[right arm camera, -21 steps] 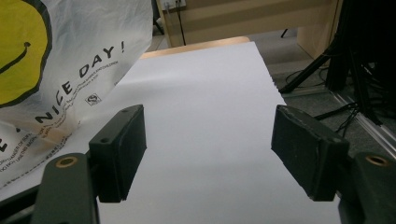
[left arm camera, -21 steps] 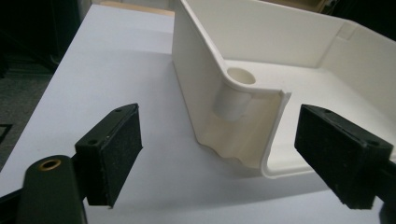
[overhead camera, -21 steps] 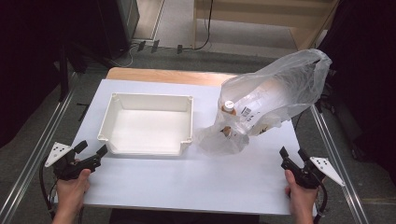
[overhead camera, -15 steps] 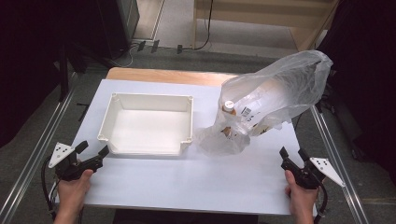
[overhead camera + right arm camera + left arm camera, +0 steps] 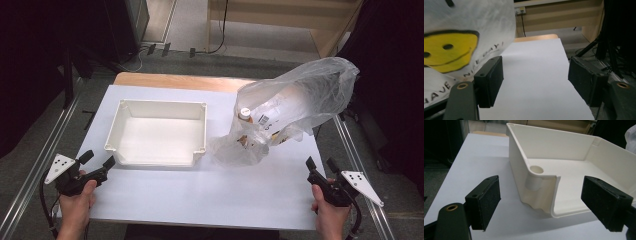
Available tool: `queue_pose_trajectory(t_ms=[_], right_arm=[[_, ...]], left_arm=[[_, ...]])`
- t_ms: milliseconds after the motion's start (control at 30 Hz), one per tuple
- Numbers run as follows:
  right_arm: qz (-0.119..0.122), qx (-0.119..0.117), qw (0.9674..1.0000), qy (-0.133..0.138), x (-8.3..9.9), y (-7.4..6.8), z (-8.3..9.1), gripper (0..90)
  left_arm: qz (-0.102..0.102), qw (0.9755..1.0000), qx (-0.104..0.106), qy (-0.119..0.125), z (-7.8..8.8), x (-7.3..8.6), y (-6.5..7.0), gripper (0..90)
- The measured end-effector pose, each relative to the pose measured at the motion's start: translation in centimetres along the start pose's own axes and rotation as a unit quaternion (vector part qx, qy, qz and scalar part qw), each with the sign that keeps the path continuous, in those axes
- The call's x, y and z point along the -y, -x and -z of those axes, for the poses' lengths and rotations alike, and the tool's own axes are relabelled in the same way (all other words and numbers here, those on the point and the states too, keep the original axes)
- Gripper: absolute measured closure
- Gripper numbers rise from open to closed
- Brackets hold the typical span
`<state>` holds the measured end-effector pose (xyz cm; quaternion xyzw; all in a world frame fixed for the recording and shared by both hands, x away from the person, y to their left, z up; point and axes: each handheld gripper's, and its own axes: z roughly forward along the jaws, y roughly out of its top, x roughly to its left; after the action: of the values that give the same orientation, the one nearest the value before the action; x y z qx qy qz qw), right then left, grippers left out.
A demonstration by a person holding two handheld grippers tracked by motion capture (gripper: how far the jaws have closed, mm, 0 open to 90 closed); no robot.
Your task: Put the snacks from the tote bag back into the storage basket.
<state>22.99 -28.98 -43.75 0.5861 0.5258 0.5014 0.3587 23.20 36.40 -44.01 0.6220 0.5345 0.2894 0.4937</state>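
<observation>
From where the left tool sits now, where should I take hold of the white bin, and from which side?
Grip the bin's near wall at its front-left corner, coming from the person's side. The left tool already faces that corner with its jaws open, and the rim there is a thin upright lip that one pad could probably pass inside while the other stays outside. The near wall dips lower in the middle, so the corner likely gives more to hold.

right claw (image 5: pixel 535 82): jaws apart, empty | smiley plastic bag (image 5: pixel 461 32): left | white table (image 5: pixel 536 75)
</observation>
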Motion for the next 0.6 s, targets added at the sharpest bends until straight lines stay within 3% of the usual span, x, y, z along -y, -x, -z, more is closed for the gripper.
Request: queue_pose_trajectory(t_ms=[100, 233, 500, 600], right_arm=[[0.009, -0.006, 0.9999, 0.003, -0.7, -0.6, 0.3, 29.1], [0.025, 0.003, 0.9997, 0.0, -1.4, -1.6, 0.4, 29.0], [0.025, -0.022, 0.9994, 0.009, -2.7, -2.8, 1.3, 28.7], [0.029, -0.034, 0.9988, 0.018, -3.7, -3.3, 1.8, 28.2]], left_arm=[[0.002, 0.9999, 0.016, 0.003, -0.1, -0.2, 0.7, 16.4], [-0.009, 0.9997, 0.024, 0.003, -0.1, -0.6, 1.9, 16.4], [-0.016, 0.9995, 0.027, 0.007, 0.3, -1.3, 3.5, 16.8], [-0.029, 0.999, 0.031, 0.012, 0.5, -2.1, 4.5, 16.8]])
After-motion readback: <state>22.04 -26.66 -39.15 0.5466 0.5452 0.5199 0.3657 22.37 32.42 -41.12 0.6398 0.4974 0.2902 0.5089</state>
